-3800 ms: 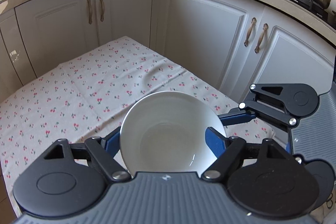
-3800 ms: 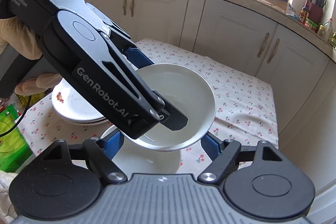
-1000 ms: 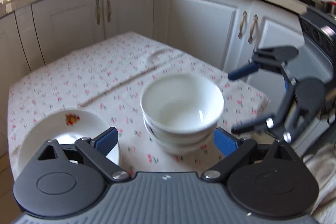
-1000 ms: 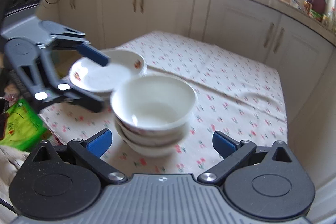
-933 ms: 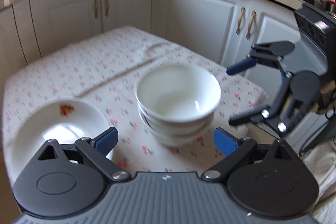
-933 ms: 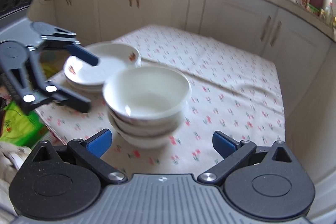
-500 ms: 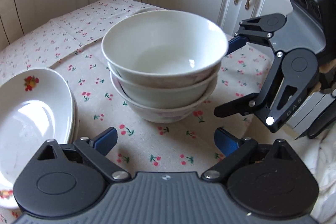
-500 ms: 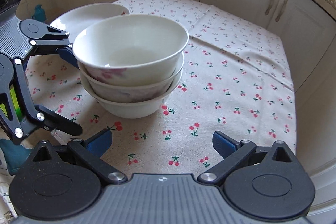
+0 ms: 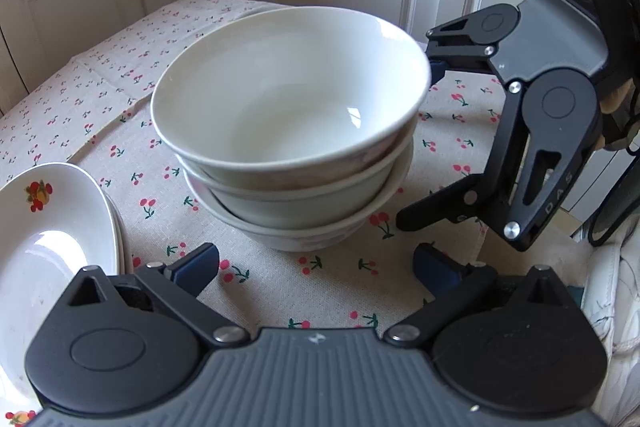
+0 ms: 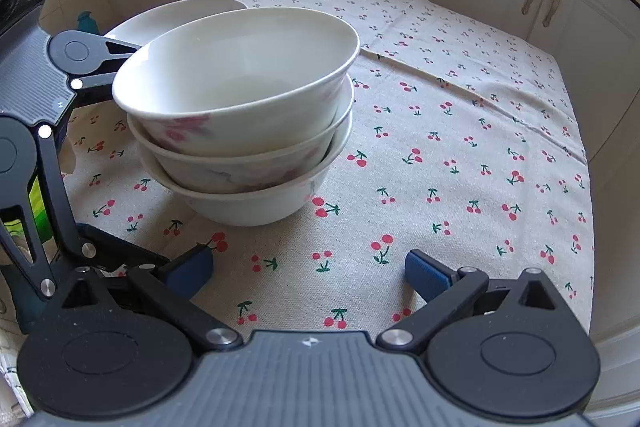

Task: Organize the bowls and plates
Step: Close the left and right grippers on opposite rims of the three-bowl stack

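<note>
The 3 white round china bowls (image 9: 288, 131) sit nested to save room, while the left tongs (image 9: 316, 265) are opening and the right tongs (image 10: 308, 269) gape wide, both holding nothing.

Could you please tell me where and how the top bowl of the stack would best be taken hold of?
Probably by the rim of the top bowl, which overhangs the two bowls nested under it; its wall below is mostly buried. Come from above on the cabinet-facing side, one finger inside and one outside, since the plates crowd the other side. Both grippers are open and empty.
</note>
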Demonstrator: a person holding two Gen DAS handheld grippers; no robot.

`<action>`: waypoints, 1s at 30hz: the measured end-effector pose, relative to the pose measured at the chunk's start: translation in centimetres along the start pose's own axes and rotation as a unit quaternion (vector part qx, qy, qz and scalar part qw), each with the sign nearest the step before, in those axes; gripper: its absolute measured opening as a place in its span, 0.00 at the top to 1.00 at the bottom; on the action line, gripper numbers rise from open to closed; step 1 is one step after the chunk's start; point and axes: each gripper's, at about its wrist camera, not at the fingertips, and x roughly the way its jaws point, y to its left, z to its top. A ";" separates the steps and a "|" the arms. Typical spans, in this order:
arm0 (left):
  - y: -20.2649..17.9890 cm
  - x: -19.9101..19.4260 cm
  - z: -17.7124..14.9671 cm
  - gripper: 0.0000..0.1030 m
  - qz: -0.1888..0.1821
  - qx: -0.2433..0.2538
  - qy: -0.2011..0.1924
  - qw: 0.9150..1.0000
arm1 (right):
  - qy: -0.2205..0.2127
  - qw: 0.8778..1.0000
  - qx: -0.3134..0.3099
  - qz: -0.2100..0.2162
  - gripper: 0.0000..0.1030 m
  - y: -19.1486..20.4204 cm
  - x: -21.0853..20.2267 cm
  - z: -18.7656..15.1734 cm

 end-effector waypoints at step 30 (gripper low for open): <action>4.1 -0.2 3.0 0.04 -0.065 0.123 0.022 0.990 | -0.011 0.982 -0.183 0.053 0.00 1.5 -0.4 4.0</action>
